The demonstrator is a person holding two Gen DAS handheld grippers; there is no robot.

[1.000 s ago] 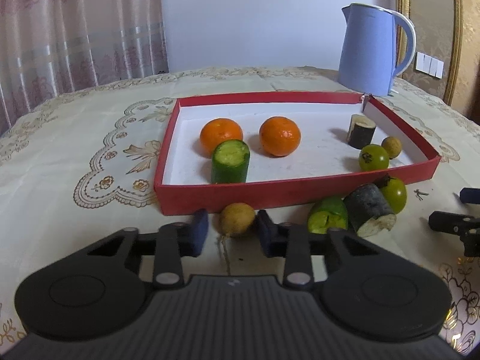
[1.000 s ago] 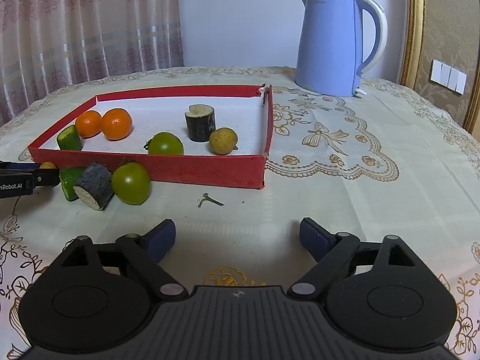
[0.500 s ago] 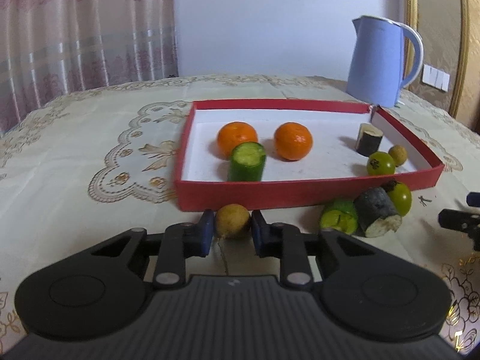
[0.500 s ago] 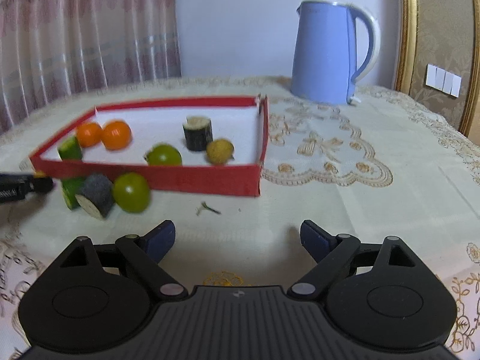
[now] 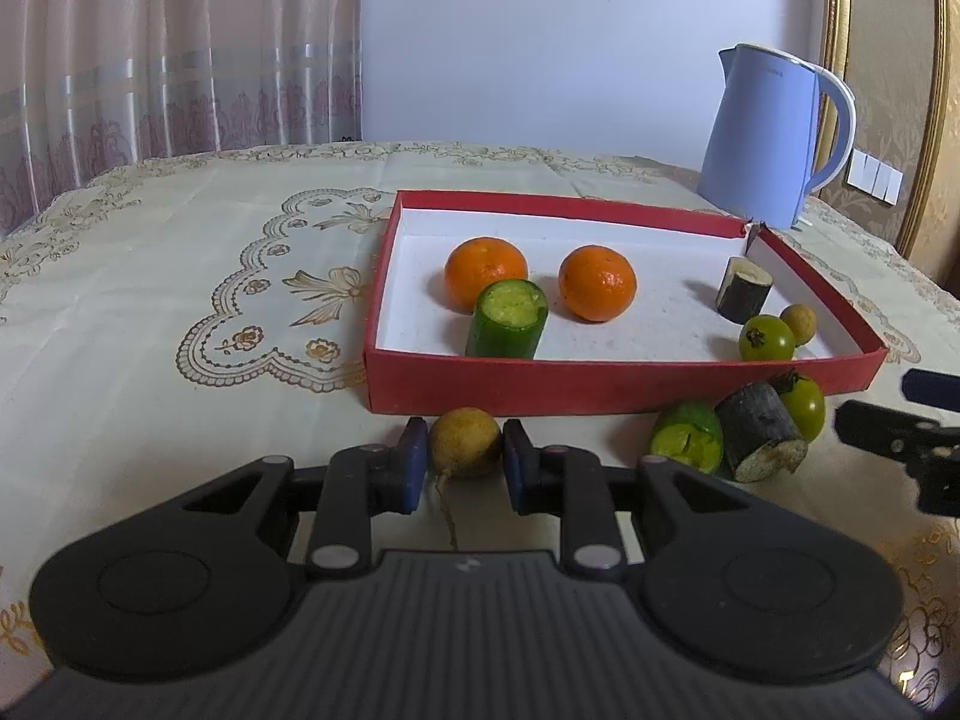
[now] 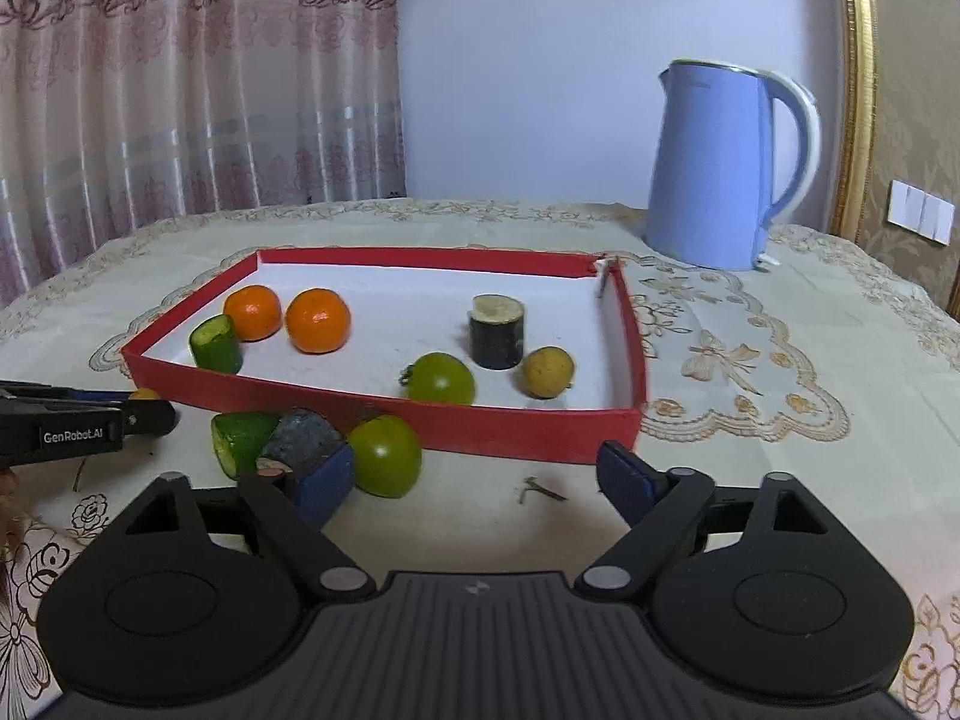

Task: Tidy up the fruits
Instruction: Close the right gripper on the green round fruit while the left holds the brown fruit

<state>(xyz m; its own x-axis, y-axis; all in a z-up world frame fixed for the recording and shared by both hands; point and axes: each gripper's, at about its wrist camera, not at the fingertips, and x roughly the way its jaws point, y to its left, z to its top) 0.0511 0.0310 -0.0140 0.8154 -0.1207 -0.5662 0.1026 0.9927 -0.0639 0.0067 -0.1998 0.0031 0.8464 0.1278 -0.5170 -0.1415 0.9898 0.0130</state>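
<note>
A red tray (image 5: 618, 385) (image 6: 516, 423) holds two oranges (image 5: 486, 272), a cucumber piece (image 5: 507, 327), a dark chunk (image 5: 743, 290), a green tomato (image 5: 766, 338) and a small yellow fruit (image 6: 546, 371). My left gripper (image 5: 465, 456) is shut on a small yellow-brown fruit (image 5: 465, 441) just in front of the tray's near wall. In front of the tray lie a cucumber piece (image 6: 240, 441), a dark chunk (image 6: 300, 438) and a green tomato (image 6: 384, 456). My right gripper (image 6: 474, 480) is open, with that tomato just inside its left finger.
A light blue kettle (image 6: 720, 165) stands behind the tray to the right. The table has a cream embroidered cloth (image 5: 180, 300). A small stem scrap (image 6: 537, 489) lies between my right fingers. Curtains hang behind the table.
My left gripper closed on the small yellow-brown fruit. My right gripper moved forward and left toward the loose green tomato, staying open.
</note>
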